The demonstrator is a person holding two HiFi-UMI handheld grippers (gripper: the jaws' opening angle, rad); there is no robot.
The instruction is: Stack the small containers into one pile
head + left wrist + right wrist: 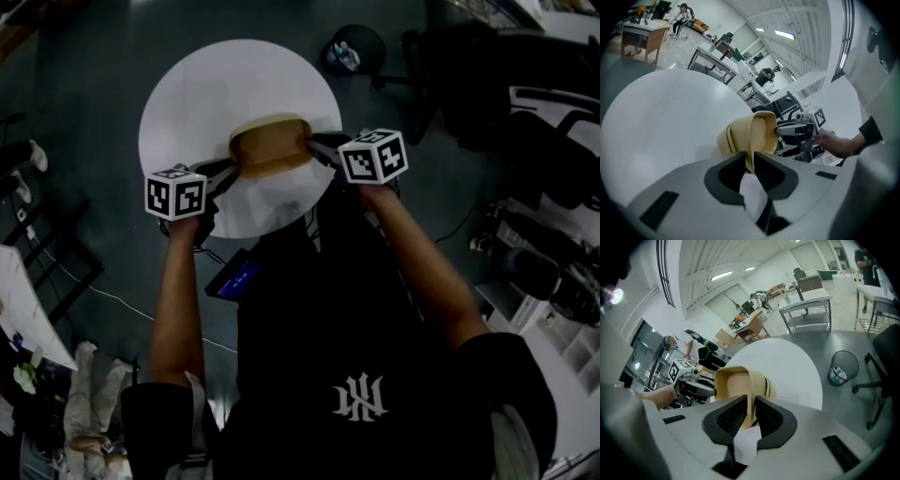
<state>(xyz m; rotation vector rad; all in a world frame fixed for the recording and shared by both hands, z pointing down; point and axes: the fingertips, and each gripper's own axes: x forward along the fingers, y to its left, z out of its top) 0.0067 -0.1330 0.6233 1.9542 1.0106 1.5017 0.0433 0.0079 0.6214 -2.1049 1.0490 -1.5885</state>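
Note:
A nested pile of tan small containers (272, 150) hangs tilted over the near edge of the round white table (206, 94). My left gripper (232, 167) is shut on the pile's left wall, my right gripper (312, 142) on its right wall. In the left gripper view, the jaws of the left gripper (749, 161) pinch the thin tan wall of the containers (759, 133), with the right gripper (797, 129) clamped on the far side. In the right gripper view, the right gripper (751, 408) pinches the rim of the containers (733, 380). Opposite it is the left gripper (693, 387).
A dark waste bin (352, 49) stands on the floor beyond the table's right side, with black office chairs (450, 75) further right. A device with a blue screen (239, 278) lies on the floor below the table's near edge. Desks (806, 301) stand farther off.

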